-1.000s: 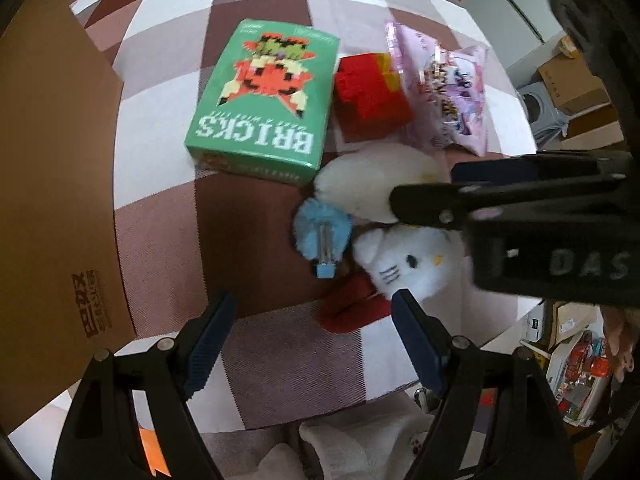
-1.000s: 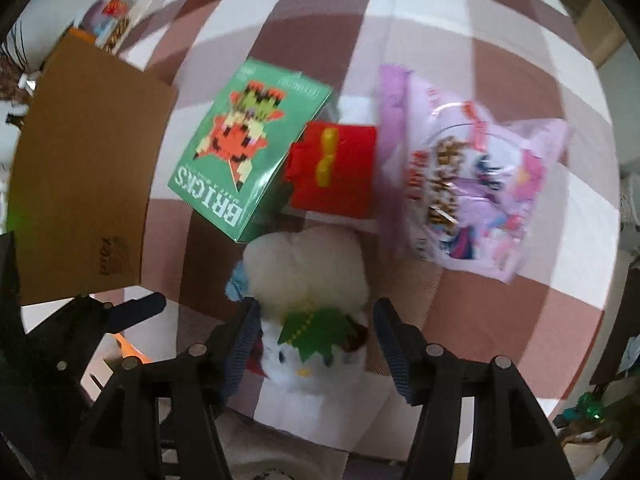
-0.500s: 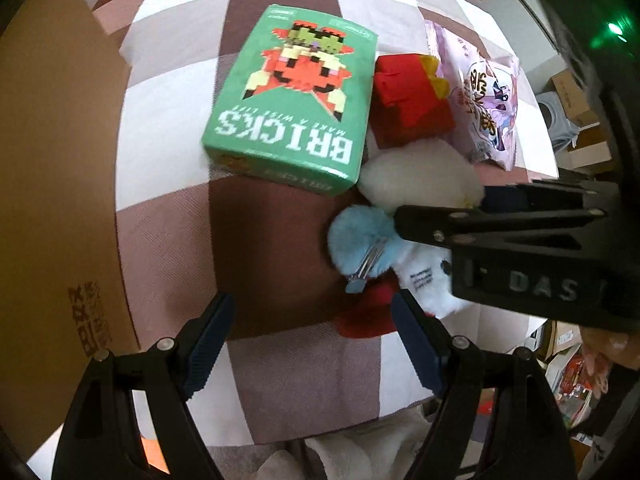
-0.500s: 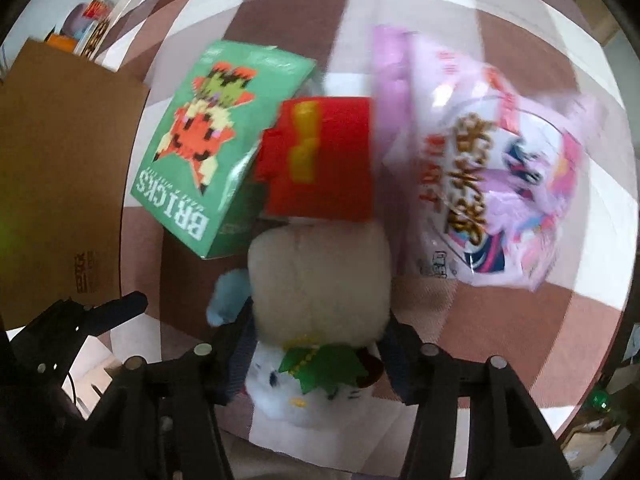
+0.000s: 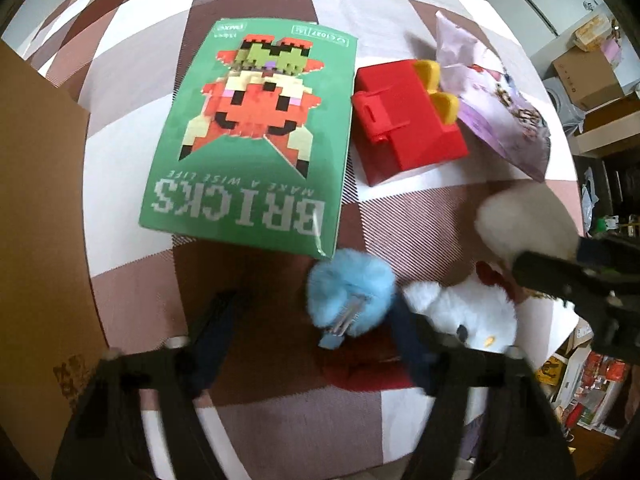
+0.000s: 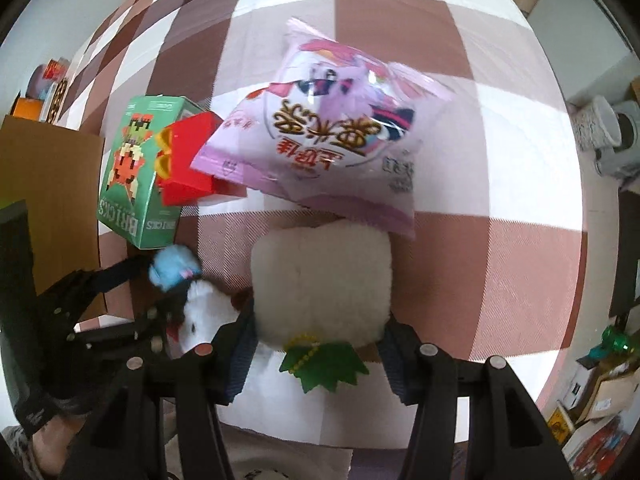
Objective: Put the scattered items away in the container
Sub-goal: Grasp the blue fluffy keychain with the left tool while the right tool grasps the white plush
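A fluffy white plush (image 6: 320, 280) with a green leaf collar sits between the pads of my right gripper (image 6: 318, 332), which is shut on it; the same plush (image 5: 528, 224) shows at the right in the left wrist view. My left gripper (image 5: 312, 312) points down over a blue pom-pom (image 5: 348, 296) with a metal clip. Its jaws are closing: the right pad is at the fluff, the left pad stands apart. A white cat plush (image 5: 472, 312) lies right beside the pom-pom. The brown cardboard box (image 5: 40, 240) stands at the left.
A green BRICKS box (image 5: 256, 140), a red toy case (image 5: 404, 124) with yellow parts and a purple snack bag (image 6: 328, 140) lie close together on the brown-and-white checked cloth (image 6: 500, 160). Beyond the table edge at the right is clutter of cartons (image 5: 588, 76).
My left gripper has come down over the blue pom-pom and its jaws have narrowed. My right gripper has closed on the white plush and swung, so the purple bag now fills its view.
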Motion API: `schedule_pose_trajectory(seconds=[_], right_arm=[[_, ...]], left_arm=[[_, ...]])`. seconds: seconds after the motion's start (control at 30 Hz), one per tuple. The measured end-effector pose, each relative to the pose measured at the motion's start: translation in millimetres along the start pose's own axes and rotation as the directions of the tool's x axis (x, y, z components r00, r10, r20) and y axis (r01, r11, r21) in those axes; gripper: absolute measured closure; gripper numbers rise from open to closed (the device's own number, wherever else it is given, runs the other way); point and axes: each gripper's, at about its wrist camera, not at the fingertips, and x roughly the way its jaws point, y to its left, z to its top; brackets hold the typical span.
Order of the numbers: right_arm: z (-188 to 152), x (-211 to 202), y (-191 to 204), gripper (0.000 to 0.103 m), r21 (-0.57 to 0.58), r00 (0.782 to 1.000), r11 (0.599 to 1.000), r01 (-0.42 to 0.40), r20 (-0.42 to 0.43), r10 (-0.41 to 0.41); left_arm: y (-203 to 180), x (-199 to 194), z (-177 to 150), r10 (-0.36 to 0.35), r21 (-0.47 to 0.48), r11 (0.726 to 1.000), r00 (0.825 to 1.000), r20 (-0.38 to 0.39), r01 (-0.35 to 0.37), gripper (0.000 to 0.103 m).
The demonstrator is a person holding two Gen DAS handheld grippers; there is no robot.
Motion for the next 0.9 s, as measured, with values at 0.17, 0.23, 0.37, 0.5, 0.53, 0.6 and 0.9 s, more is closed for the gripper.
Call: schedule_pose_trajectory(seconds=[0.17,0.23,0.37,0.5,0.53,0.6,0.9], right_arm=[[-4.3,2.1,1.7,0.047,0.013,1.0,1.0,-0.016,0.002,0.016],[-5.3,1.8,4.0,0.047,0.011,1.0,1.0,-0.019,0.005,0.019],[-10.3,-3.8,5.0,0.047,0.006,1.0,1.0,-0.023,0.017,0.022],[-9.1,-19.5,1.8,0.047,-0.007,0.999,1.0,-0.021,0.031,0.022],[-9.1,-22.5,6.3,0.047,-0.012,0.999,1.0,-0.022,0.037,0.022],[-10.7,-23.0,4.7,0.047,-0.022,0.999,1.0,-0.018,0.044,0.019],[-15.7,-27.0,4.9,0.047,-0.025,0.998,0.999,-0.027,0.048,0.028]], left_arm=[[1.1,-4.1,0.0,-0.032,-0.011,0.999,0.999,0.007,0.032,0.065],[2.6,-7.3,-0.9,-0.048,-0.023,0.999,0.999,0.006,0.048,0.069],[0.7,-21.1,-5.8,-0.058,-0.021,0.998,0.998,0.02,0.059,0.07],[-5.3,-37.1,-10.9,-0.054,-0.013,0.998,0.998,0.037,0.055,0.07],[-7.9,-41.5,-12.9,-0.05,-0.009,0.999,0.998,0.043,0.05,0.07],[-5.2,-48.0,-17.3,-0.038,0.0,0.999,0.998,0.055,0.038,0.07],[1.4,-14.1,-5.7,-0.023,0.026,0.999,1.0,0.011,0.022,0.07]])
